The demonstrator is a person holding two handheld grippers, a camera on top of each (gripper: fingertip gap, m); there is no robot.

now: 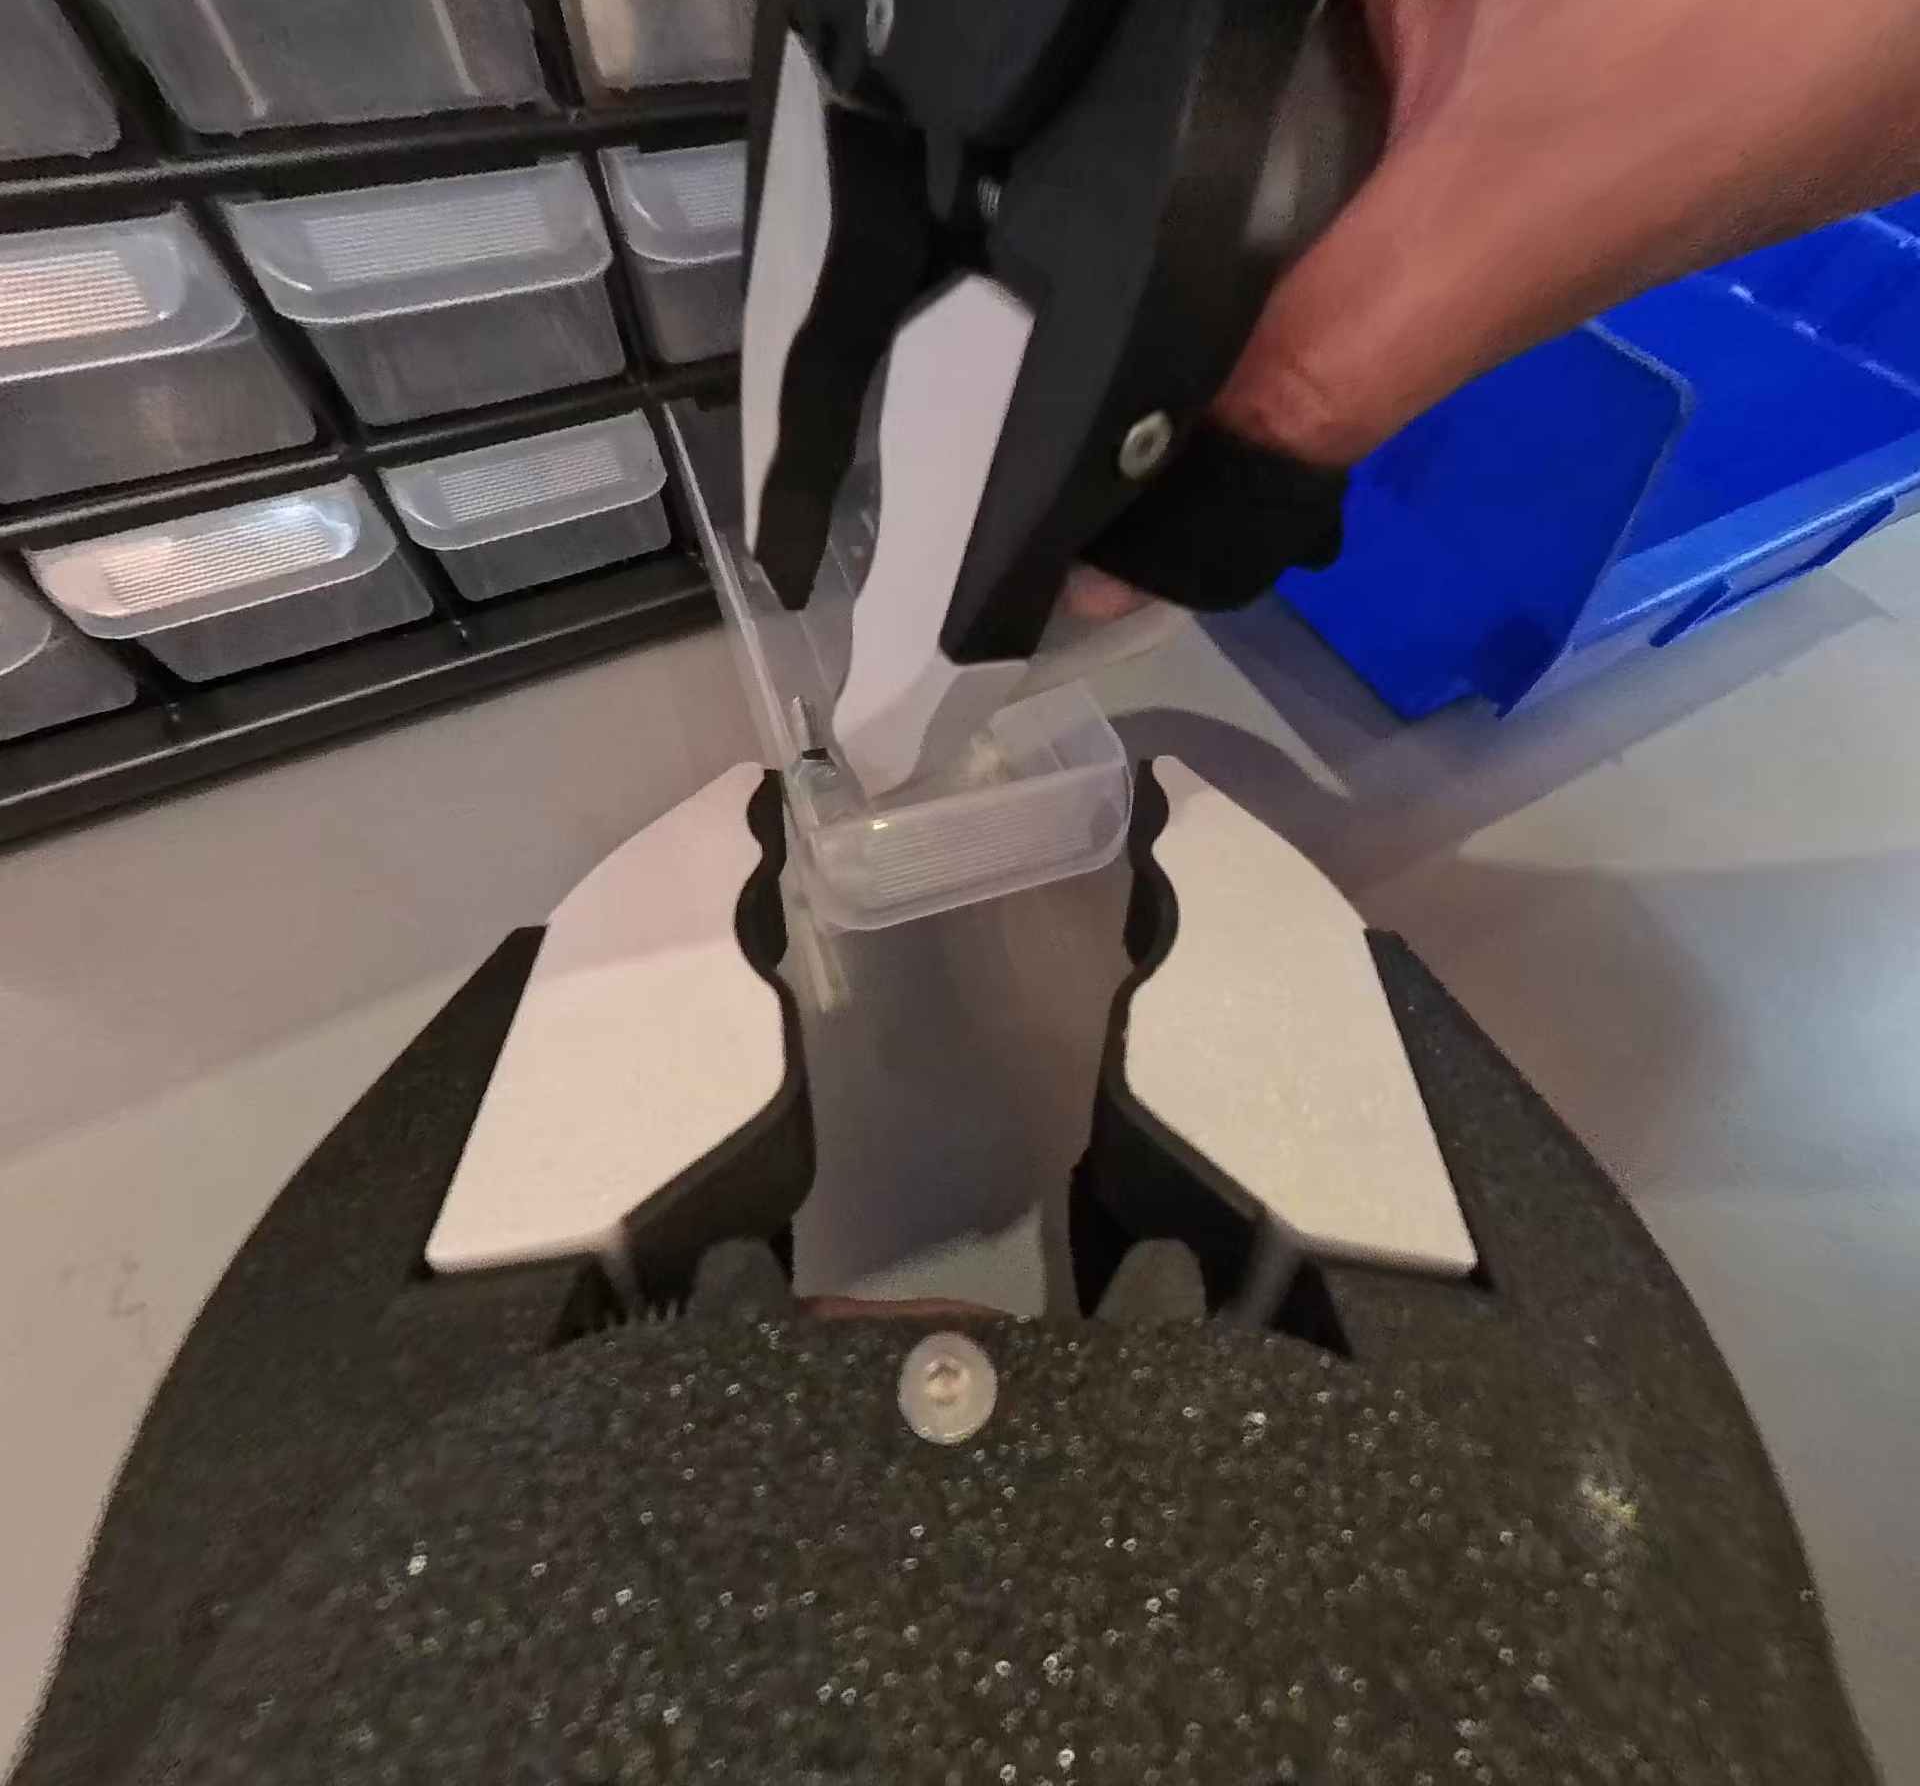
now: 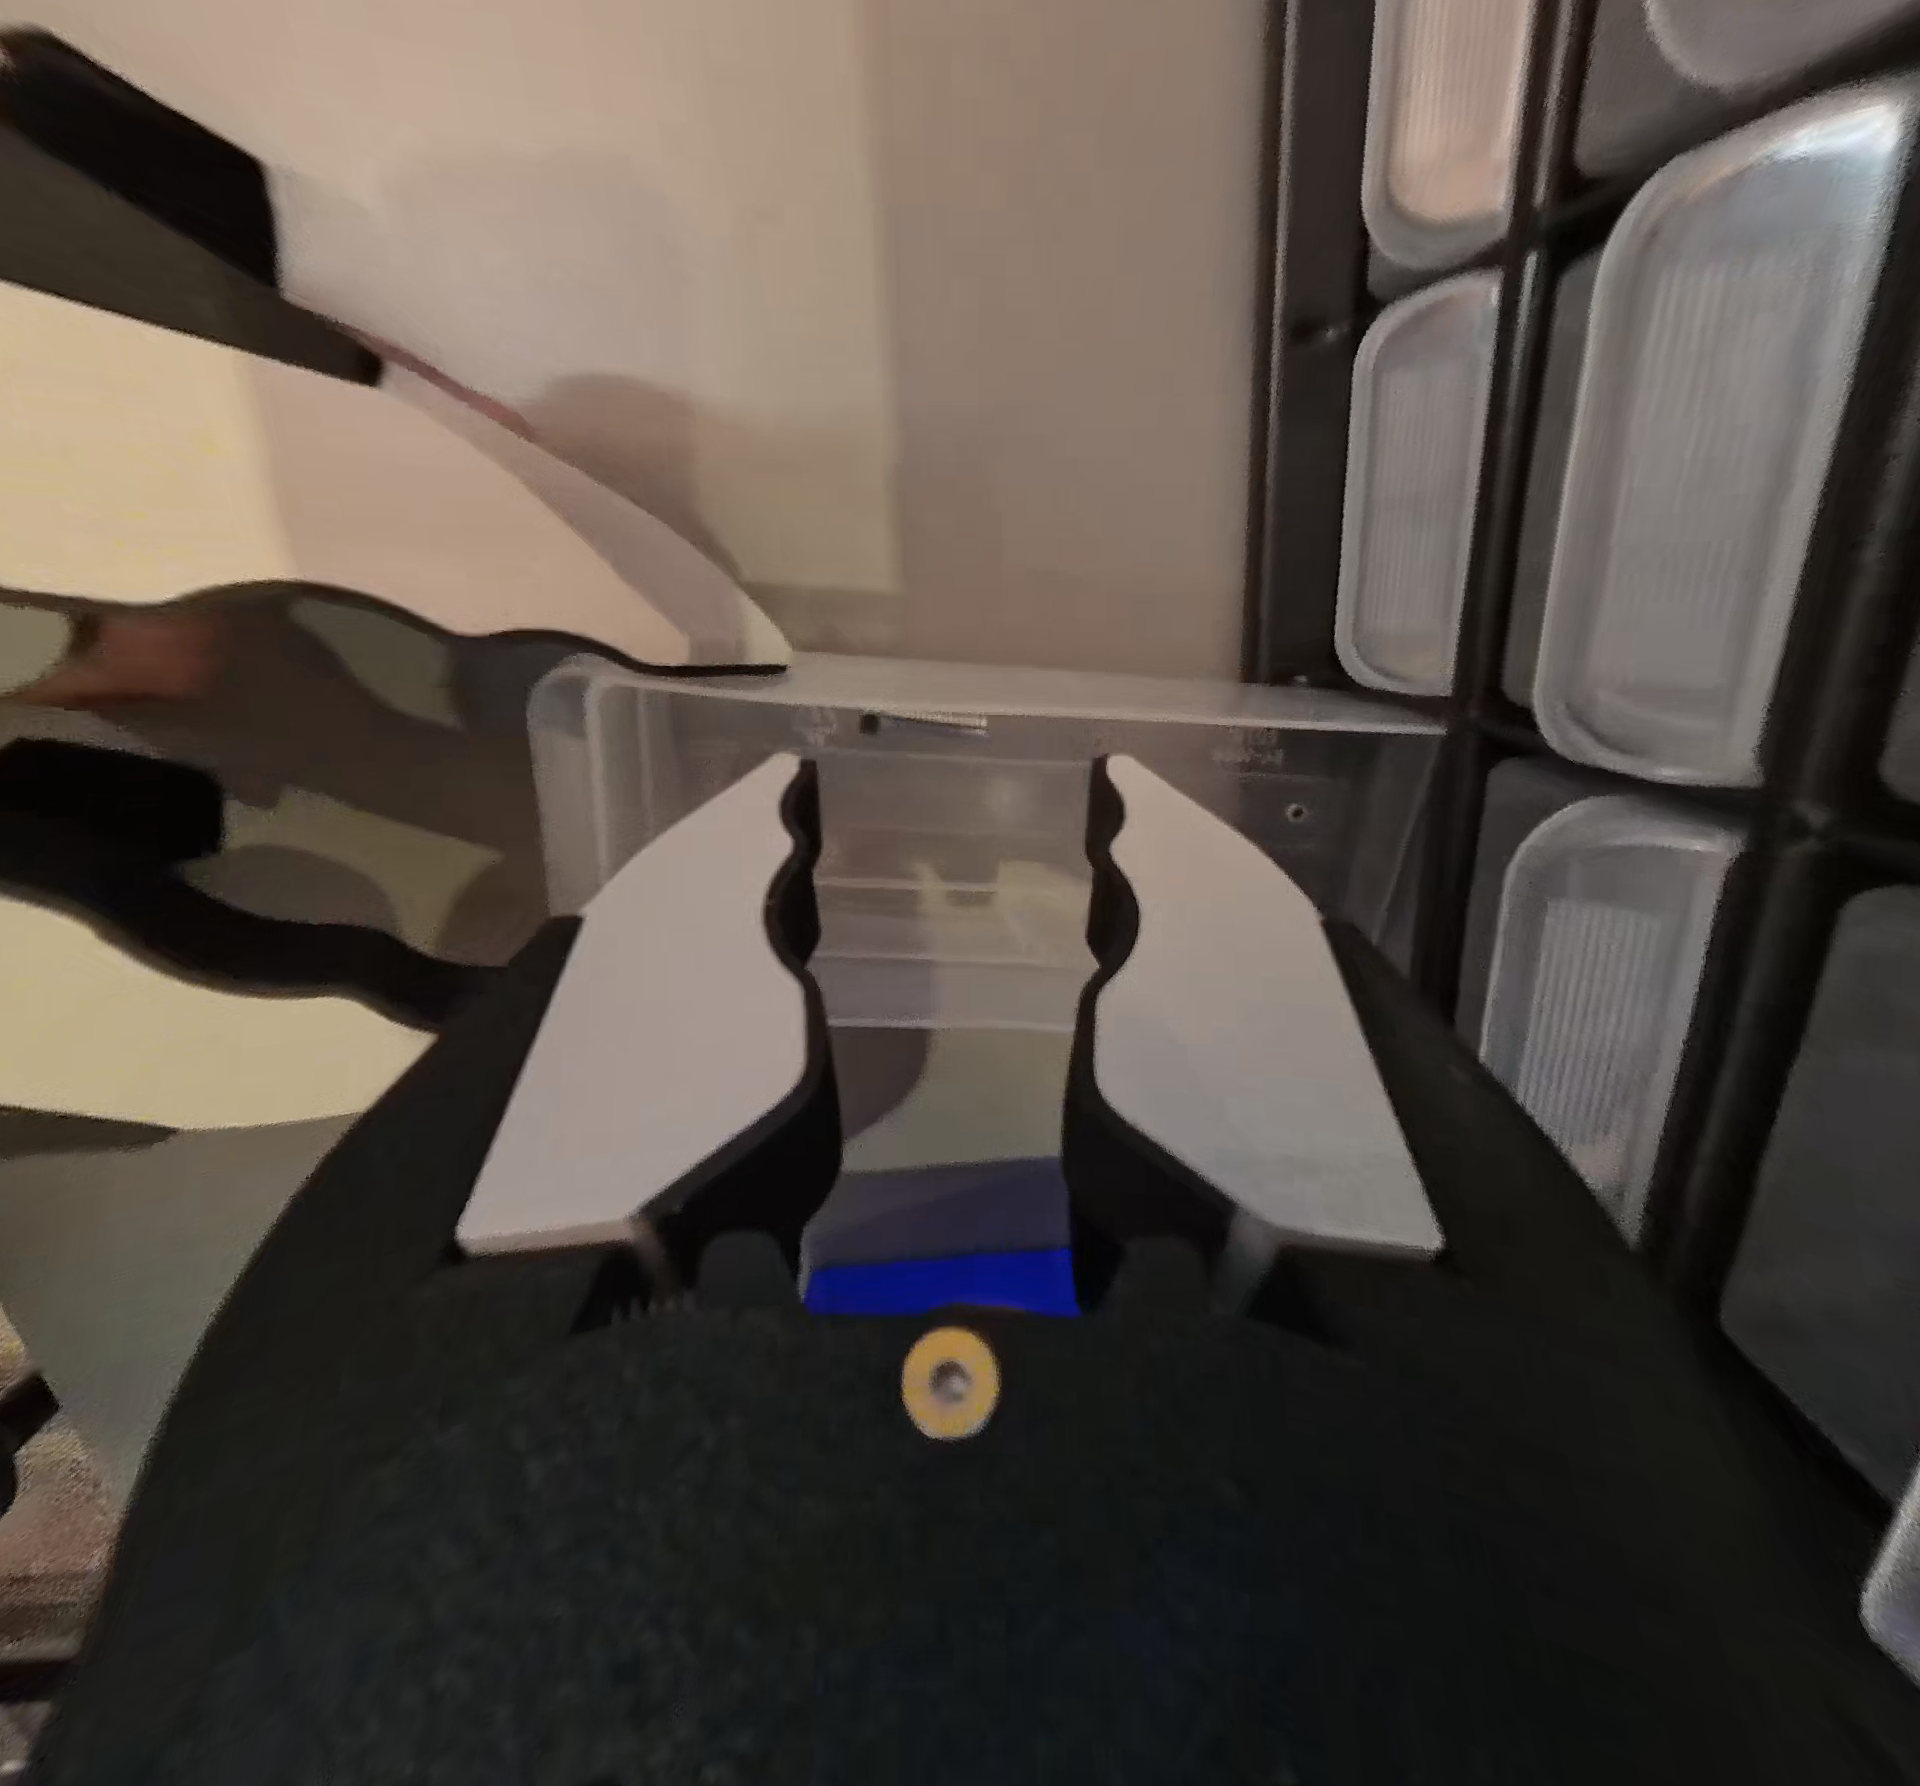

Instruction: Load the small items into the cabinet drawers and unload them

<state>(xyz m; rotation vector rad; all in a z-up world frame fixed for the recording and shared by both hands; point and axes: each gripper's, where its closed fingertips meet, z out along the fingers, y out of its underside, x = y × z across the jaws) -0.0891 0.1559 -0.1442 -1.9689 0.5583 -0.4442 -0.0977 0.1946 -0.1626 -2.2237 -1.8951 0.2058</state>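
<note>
A black cabinet holds rows of clear plastic drawers. One clear drawer is pulled out of the bottom row. My left gripper is shut on its front end, one finger against each side. My right gripper comes down from above, held by a hand, with one white fingertip inside the drawer. In the right wrist view the right gripper is open and empty over the drawer. Small pale items lie on the drawer floor. A small dark-headed metal piece sits by the far wall.
A blue plastic bin stands on the pale tabletop to the right of the cabinet. The other drawers are pushed in. The left gripper's finger shows blurred at the left of the right wrist view, touching the drawer corner.
</note>
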